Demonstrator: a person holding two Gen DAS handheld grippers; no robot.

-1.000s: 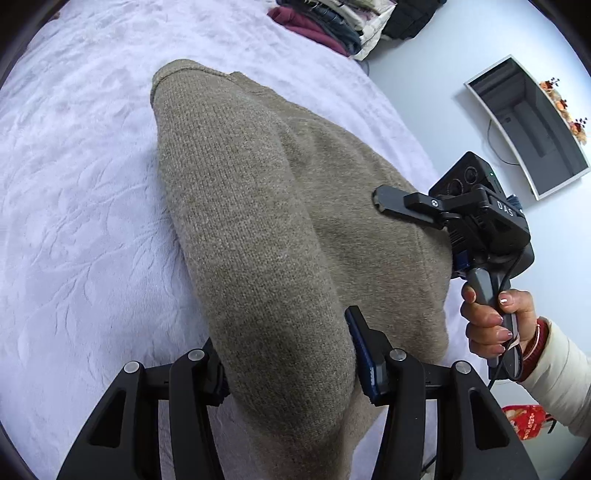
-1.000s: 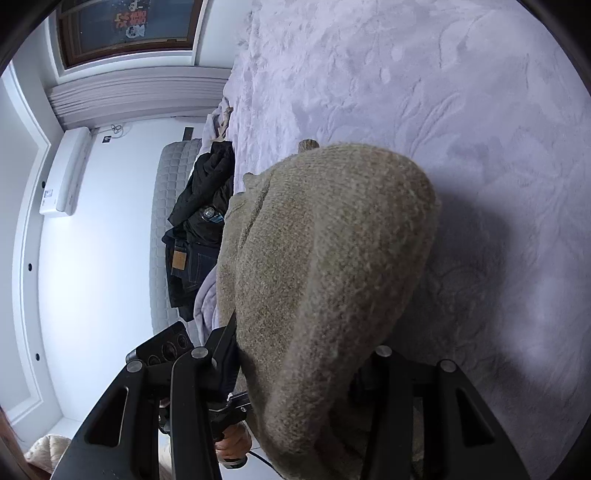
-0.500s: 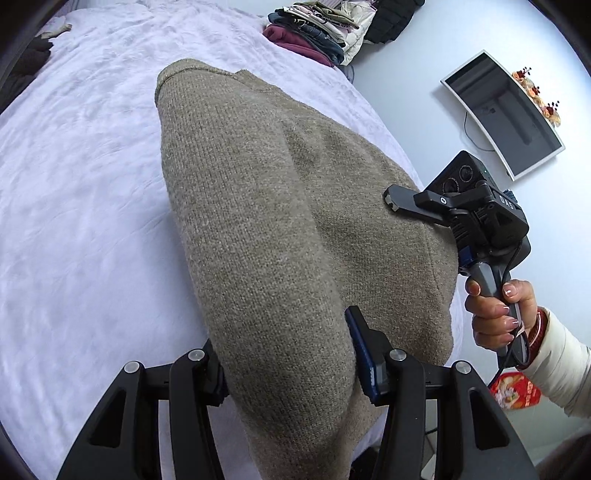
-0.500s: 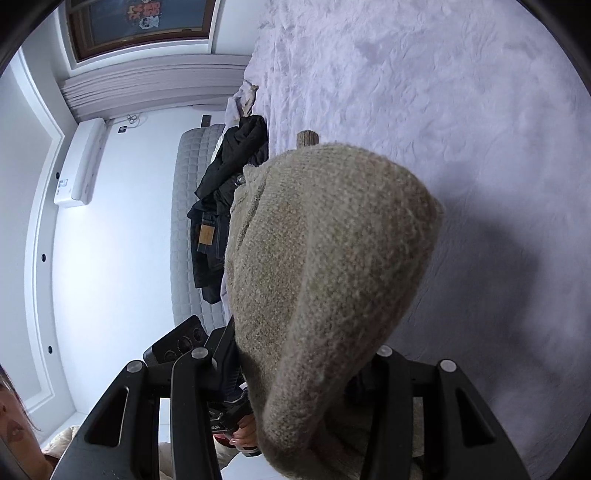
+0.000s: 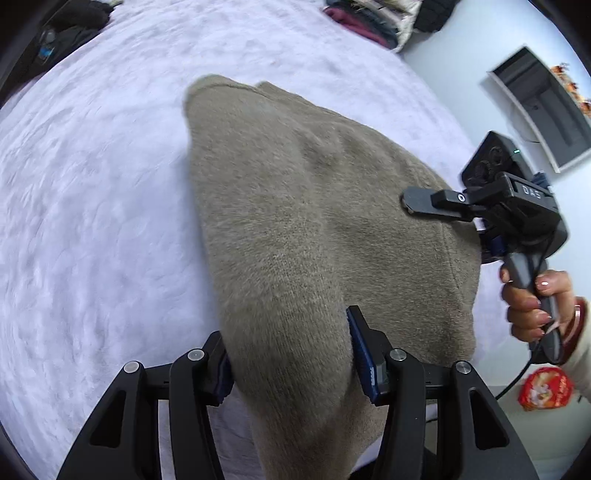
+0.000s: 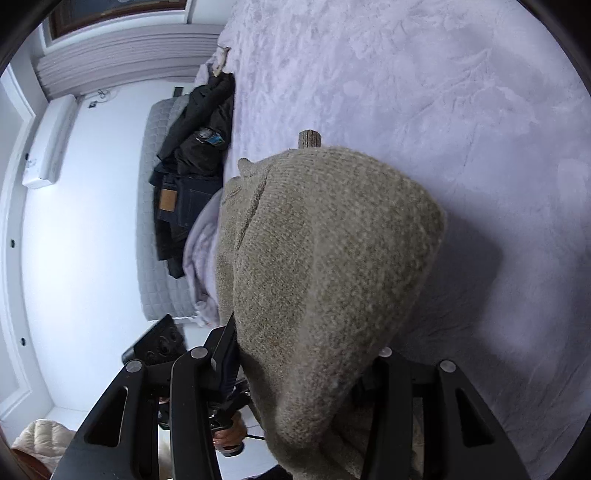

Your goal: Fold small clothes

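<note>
Lilac bedspread (image 5: 92,221) underneath, leaf-embossed, smeared by motion in the left wrist view

Grips the tan knit sweater (image 5: 295,221) by its near edge with both tools: left gripper (image 5: 291,354) clenched on a thick bunch of knit, right gripper (image 6: 306,369) likewise clamped further along the same edge, with wool spilling over its fingers and hiding the pads

Hangs the garment as a long hump from the two grips out over the bed, ribbed cuff (image 6: 309,138) poking out at the far end, resting on the cover or just above it; cannot tell which

Against a second ago, takes in far more bed from the left wrist: now catches the dark pile of clothes (image 5: 70,22) at the far left corner, absent from that view before, and shows the folded stack (image 5: 369,22) pushed up towards the rim. Points to a lift and tilt of the left tool, not a pause

Reads as a carry-over under way: near edge raised and swung forward to meet the far end, halving the sweater. Calls for both grips level on the way down, otherwise risks a skewed, bunched fold
</note>
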